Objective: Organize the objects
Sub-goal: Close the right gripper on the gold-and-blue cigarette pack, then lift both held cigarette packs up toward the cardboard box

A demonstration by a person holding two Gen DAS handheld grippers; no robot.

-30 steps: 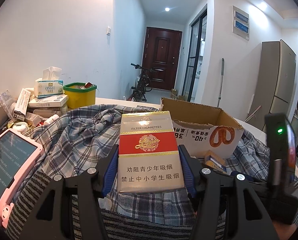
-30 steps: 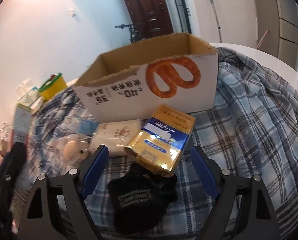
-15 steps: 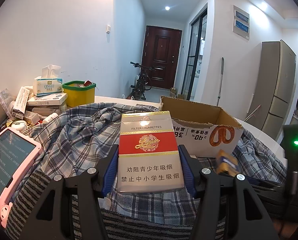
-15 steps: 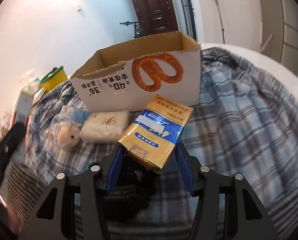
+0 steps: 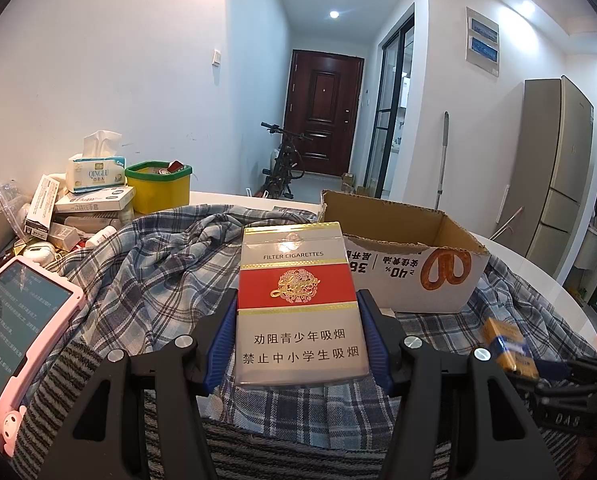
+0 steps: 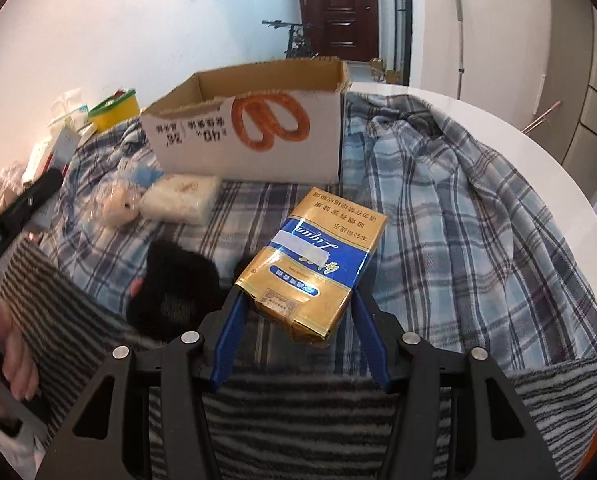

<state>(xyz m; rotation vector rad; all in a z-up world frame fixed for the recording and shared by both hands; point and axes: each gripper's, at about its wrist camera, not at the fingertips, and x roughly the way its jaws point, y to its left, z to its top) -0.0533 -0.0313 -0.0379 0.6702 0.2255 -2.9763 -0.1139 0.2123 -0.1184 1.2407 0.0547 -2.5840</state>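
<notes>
Red and white, the cigarette pack [image 5: 301,304] stands upright between the blue pads of the left claw [image 5: 298,340], which is pinched on its two long sides, above the plaid cloth [image 5: 158,272] that covers the tabletop [image 6: 498,128]. Behind it and to the right sits the open cardboard box [image 5: 414,276], printed with an orange pretzel and resting on the cloth. To the far left a pink-cased tablet [image 5: 18,336] leans at the edge of view, and beyond it a heap of small boxes carries a tissue pack [image 5: 94,172] next to a yellow tub [image 5: 158,190] with a green rim.

The right claw [image 6: 298,320] is pressed onto the near end of a gold and blue cigarette pack [image 6: 314,264], which tilts away from the camera, its far end pointing toward the cardboard box [image 6: 250,136]. Just left of this pack a black sock [image 6: 174,280] lies on the plaid cloth [image 6: 458,216]. Farther back, close to the front wall of the box, lie a white wrapped packet [image 6: 180,198] and a clear bag holding something pale [image 6: 118,204]. A striped grey towel [image 6: 298,408] lies under the claw, near the camera.
</notes>
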